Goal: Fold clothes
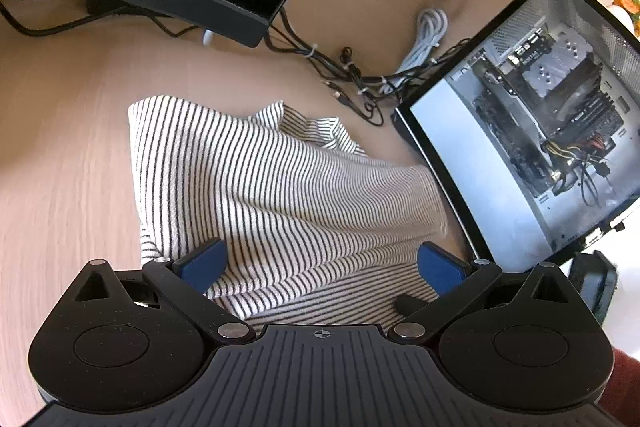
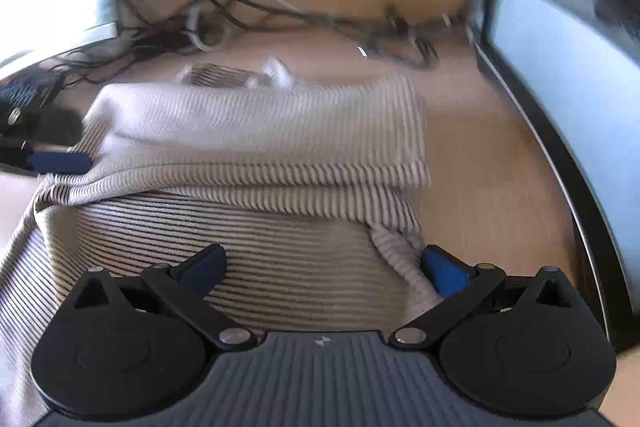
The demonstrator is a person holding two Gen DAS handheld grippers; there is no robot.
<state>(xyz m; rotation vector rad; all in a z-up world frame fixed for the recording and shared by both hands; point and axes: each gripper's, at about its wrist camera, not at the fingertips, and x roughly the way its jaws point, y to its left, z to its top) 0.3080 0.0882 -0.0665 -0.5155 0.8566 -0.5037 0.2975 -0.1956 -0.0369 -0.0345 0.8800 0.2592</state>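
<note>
My black-and-white striped knit garment [image 1: 280, 187] lies doubled over on the pale wooden desk [image 1: 60, 147] — both my left fingers [image 1: 320, 263] and right fingers [image 2: 324, 267] spread apart over it, empty. I'd square the edges before creasing.

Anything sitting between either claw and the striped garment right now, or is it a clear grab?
Nothing visible blocks either. The left claw and right claw are both open directly over the striped garment. The cables and the computer case lie beyond and beside it.

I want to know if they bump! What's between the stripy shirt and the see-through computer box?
Only a narrow strip of bare wooden desk lies between the stripy shirt and the computer box, seen in the left wrist view.
</note>
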